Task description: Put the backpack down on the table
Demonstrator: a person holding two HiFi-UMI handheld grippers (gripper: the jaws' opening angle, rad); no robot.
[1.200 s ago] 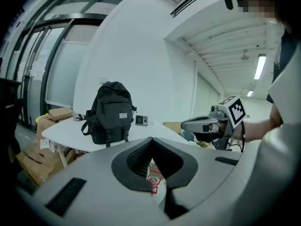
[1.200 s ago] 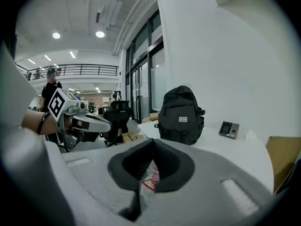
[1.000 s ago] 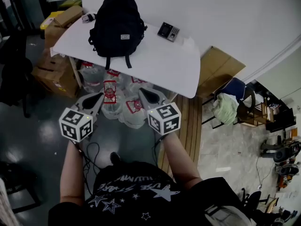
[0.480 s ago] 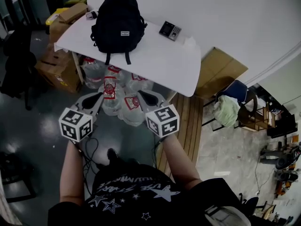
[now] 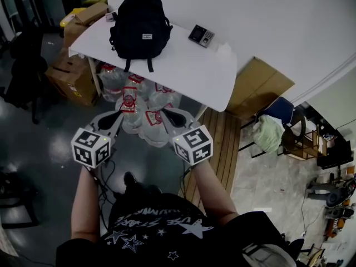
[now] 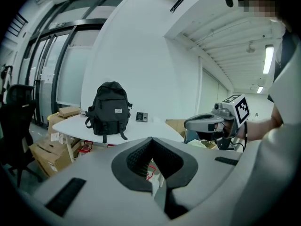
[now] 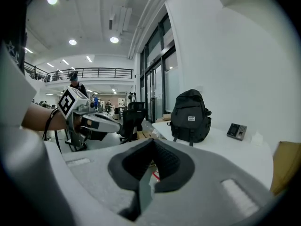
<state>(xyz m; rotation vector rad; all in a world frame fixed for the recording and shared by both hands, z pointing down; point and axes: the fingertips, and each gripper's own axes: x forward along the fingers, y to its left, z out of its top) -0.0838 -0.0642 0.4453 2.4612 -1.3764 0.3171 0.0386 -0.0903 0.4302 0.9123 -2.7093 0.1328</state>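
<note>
A black backpack (image 5: 140, 22) stands upright on the white table (image 5: 189, 74), near its far left end, with its straps hanging over the front edge. Both grippers are held level in front of the person, well short of the table and apart from the backpack. My left gripper (image 5: 118, 117) is shut with nothing in it, and so is my right gripper (image 5: 166, 113). The left gripper view has the backpack (image 6: 110, 109) ahead beyond my shut left gripper (image 6: 151, 139). The right gripper view shows the backpack (image 7: 189, 115) past my shut right gripper (image 7: 153, 141).
A small keypad device (image 5: 199, 36) lies on the table right of the backpack. Large water bottles (image 5: 146, 107) crowd the floor under the table. Cardboard boxes (image 5: 69, 77) stand at left, a wooden pallet (image 5: 219, 143) at right, and a chair with a green cloth (image 5: 270, 131) further right.
Both grippers, still shut and empty, have drawn back a little from the table together with the person. The backpack has stayed where it stands.
</note>
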